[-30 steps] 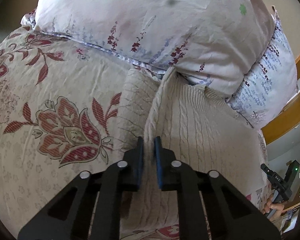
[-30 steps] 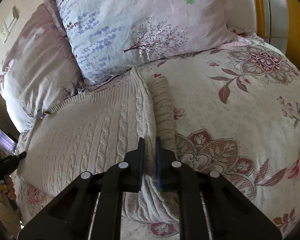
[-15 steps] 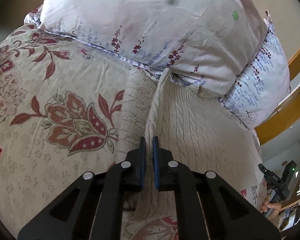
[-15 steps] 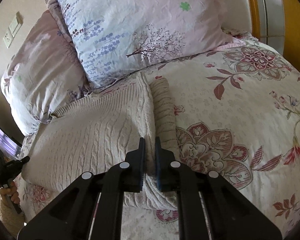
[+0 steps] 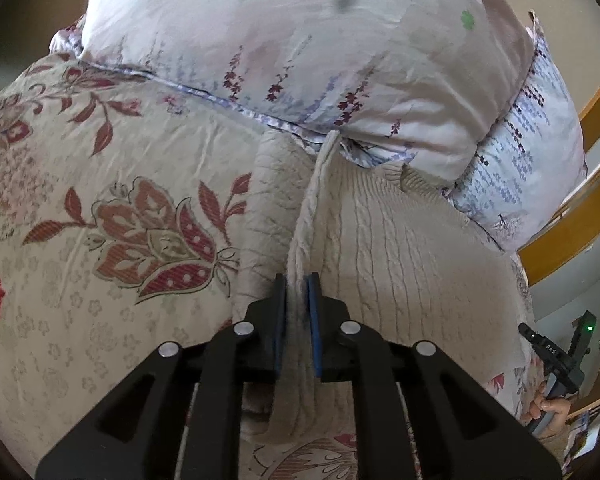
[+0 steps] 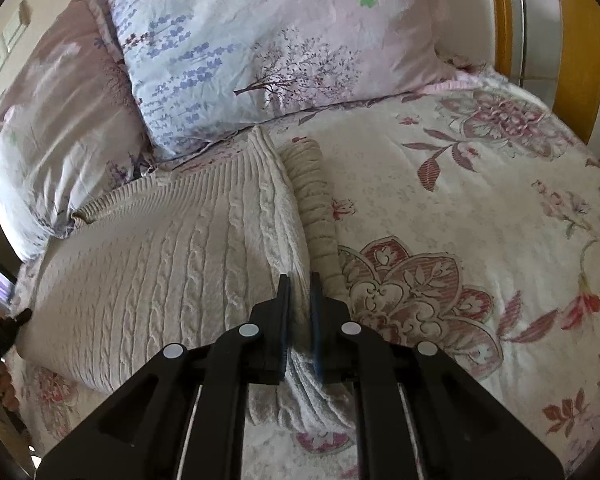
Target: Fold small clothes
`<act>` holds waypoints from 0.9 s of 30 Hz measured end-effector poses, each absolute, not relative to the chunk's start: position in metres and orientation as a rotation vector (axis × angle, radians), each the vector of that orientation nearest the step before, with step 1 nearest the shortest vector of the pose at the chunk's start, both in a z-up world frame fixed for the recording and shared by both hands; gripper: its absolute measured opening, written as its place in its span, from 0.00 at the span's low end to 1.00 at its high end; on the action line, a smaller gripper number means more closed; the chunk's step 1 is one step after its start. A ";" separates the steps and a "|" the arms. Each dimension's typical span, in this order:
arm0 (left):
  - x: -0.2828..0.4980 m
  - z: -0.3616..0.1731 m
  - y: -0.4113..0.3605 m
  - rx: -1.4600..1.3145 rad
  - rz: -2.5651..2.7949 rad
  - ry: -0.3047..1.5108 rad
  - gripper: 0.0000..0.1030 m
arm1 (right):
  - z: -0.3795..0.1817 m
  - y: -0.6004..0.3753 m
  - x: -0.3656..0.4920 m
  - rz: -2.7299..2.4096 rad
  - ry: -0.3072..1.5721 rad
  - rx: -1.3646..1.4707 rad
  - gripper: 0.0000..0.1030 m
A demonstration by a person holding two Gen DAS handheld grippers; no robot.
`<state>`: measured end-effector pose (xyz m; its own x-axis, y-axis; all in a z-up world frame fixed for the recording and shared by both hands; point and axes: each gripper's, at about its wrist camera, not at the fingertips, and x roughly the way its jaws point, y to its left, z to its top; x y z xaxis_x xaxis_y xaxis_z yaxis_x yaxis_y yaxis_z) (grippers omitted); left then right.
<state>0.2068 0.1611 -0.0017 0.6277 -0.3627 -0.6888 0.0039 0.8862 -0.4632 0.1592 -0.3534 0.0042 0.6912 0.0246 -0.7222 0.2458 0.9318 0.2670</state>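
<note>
Cream cable-knit sweater point(image 5: 412, 248) lies centre frame on floral bedspread point(image 5: 100, 152), top edge against pillows point(image 5: 300, 40). L gripper point(image 5: 297, 300) and R gripper point(image 6: 299, 300) each clamped on a raised sweater fold, lower centre.

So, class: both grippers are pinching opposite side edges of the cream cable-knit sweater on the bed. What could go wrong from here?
1. The left gripper and right gripper each clamp only a thin ridge of the sweater; the loose knit may slip out when lifted.
2. The collar end sits against the pillows, so it could snag or drag them.
3. The tucked sleeve beside the right grip may flop out.
</note>
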 end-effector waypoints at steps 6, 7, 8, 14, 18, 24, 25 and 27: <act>0.210 -0.004 0.164 -0.458 -0.221 0.882 0.13 | 0.003 -0.349 0.153 -0.174 0.813 0.367 0.08; 0.210 -0.004 0.164 -0.459 -0.222 0.883 0.13 | 0.003 -0.349 0.153 -0.180 0.817 0.376 0.08; 0.210 -0.004 0.164 -0.461 -0.223 0.885 0.14 | 0.004 -0.348 0.153 -0.184 0.819 0.375 0.09; 0.202 0.012 0.167 -0.443 -0.212 0.838 0.46 | 0.014 -0.348 0.153 -0.198 0.814 0.385 0.29; 0.193 0.030 0.158 -0.351 -0.188 0.774 0.52 | 0.032 -0.335 0.149 -0.188 0.736 0.329 0.48; 0.190 0.036 0.128 -0.242 -0.243 0.751 0.60 | 0.036 -0.305 0.161 -0.068 0.752 0.242 0.47; 0.190 0.034 0.125 -0.232 -0.247 0.758 0.60 | 0.033 -0.300 0.165 -0.055 0.767 0.224 0.47; 0.194 0.027 0.119 -0.214 -0.251 0.788 0.61 | 0.025 -0.294 0.170 -0.050 0.816 0.196 0.53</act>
